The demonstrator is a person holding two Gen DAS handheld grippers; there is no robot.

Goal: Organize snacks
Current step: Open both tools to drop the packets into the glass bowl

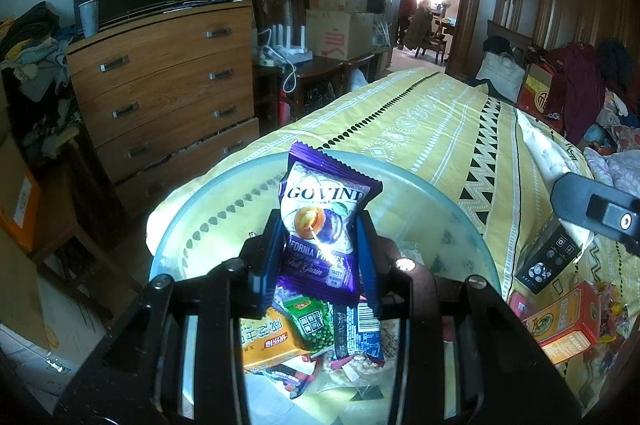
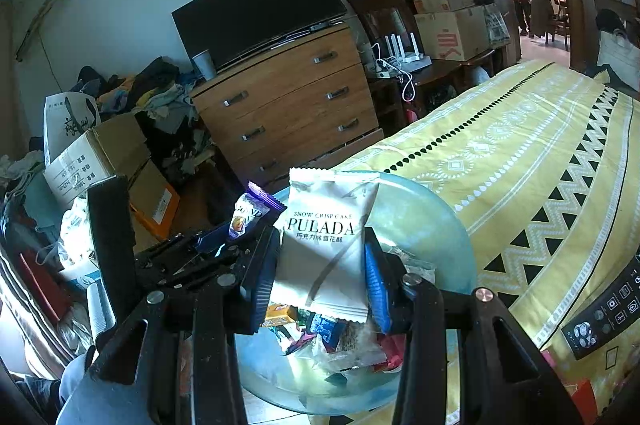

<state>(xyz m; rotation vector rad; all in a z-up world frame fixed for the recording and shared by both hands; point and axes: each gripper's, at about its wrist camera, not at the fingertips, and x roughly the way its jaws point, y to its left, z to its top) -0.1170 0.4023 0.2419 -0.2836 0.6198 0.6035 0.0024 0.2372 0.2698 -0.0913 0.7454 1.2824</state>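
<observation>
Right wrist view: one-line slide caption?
Right hand-held gripper holds a white Pulada snow crisp cake packet above a translucent snack bowl.

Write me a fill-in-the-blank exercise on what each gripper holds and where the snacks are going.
1. The left gripper is shut on a ____ prune packet.
2. The right gripper is shut on a white packet printed with the brand name ____.
3. Both packets are held above a clear glass ____ that already holds several snacks.
4. That glass vessel rests on a bed cover whose main colour is ____.

Missing words: purple; PULADA; bowl; yellow
</observation>
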